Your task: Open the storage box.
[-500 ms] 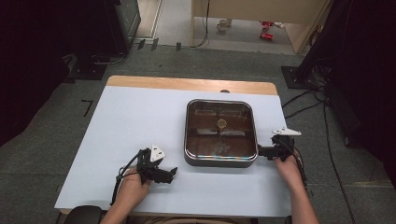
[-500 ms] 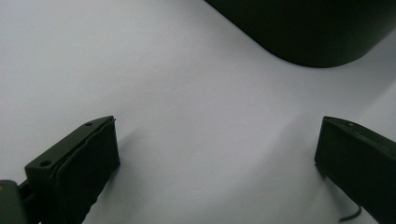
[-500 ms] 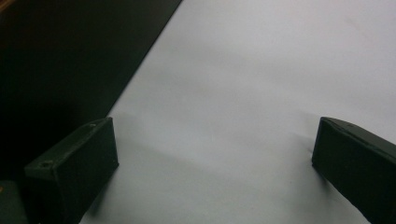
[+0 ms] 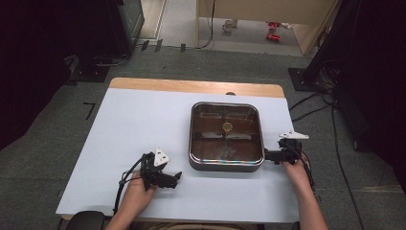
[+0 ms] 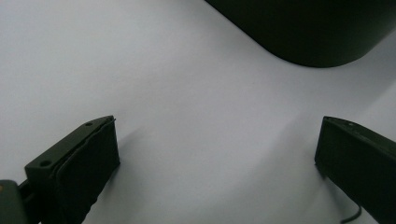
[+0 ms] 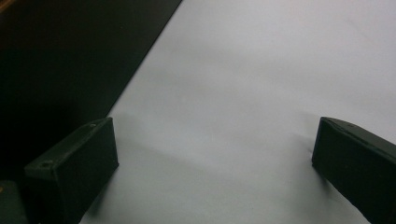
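Observation:
A dark square pan [image 4: 192,136] with rounded corners sits right of the middle of the pale table [image 4: 134,129]. A small yellowish round piece [image 4: 227,126] shows at its centre. My left gripper [image 4: 177,177] lies low over the table near the front edge, left of the pan, pointing right. Its jaws stand open with nothing between them [image 5: 218,120], and the pan's corner [image 5: 317,32] is ahead of them. My right gripper [image 4: 268,155] rests by the pan's front right corner, pointing at its wall [image 6: 70,56]. It is open over bare table [image 6: 215,121].
A wooden strip [image 4: 191,86] runs along the table's far edge. Cables [image 4: 316,110] and dark stands lie on the grey floor to the right and at the back left. Bare table surface stretches left of the pan.

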The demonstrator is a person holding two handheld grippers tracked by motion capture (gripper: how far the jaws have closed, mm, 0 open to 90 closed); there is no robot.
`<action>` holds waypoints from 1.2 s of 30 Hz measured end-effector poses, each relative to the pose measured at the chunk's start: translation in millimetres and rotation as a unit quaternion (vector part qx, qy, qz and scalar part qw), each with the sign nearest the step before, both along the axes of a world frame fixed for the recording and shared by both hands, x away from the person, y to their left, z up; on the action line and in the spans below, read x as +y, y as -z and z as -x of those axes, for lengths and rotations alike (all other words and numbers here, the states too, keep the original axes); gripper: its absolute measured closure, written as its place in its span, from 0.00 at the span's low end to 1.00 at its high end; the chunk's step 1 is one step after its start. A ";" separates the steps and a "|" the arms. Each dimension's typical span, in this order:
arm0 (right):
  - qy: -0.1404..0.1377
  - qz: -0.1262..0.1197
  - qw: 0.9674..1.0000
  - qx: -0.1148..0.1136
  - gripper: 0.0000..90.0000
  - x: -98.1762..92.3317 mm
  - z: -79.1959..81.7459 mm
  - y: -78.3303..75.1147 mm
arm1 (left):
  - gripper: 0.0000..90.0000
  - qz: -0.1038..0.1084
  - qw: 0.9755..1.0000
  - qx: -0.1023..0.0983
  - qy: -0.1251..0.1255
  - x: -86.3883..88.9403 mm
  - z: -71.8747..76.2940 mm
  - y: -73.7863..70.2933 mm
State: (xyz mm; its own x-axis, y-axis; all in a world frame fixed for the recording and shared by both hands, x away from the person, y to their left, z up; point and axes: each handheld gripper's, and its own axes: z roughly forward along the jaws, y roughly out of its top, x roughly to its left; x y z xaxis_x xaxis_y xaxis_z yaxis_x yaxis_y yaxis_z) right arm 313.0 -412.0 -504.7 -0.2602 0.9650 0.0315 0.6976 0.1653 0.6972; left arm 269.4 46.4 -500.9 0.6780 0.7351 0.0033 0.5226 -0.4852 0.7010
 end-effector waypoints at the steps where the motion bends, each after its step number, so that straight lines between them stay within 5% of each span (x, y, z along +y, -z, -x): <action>1: 0.000 0.000 1.000 0.000 0.00 0.0 0.0 0.0 | 0.00 0.000 1.000 0.000 0.000 0.0 -0.1 0.0; 15: 0.000 0.000 1.000 0.000 0.00 0.0 0.0 0.0 | 0.00 -0.005 1.000 0.007 -0.010 -2.5 0.5 -1.5; 23: 0.000 0.000 1.000 0.000 0.00 0.0 0.0 0.0 | 0.00 -0.024 0.999 0.026 0.001 -4.4 -4.5 -6.4; 26: 0.000 0.000 1.000 0.000 0.00 0.0 0.0 0.0 | 0.08 -0.024 0.999 0.032 0.002 -0.8 -6.7 -10.1; 27: 0.000 0.000 1.000 0.000 0.00 0.0 0.0 0.0 | 0.17 -0.012 0.999 0.040 0.007 4.1 -9.4 -13.6; 31: 0.000 0.000 1.000 0.000 0.00 0.0 0.0 0.0 | 0.22 0.014 0.997 0.071 0.012 9.3 -16.5 -19.1; 36: 0.000 0.000 1.000 0.000 0.00 0.1 0.0 0.0 | 0.25 0.014 0.997 0.064 0.028 11.1 -19.5 -29.1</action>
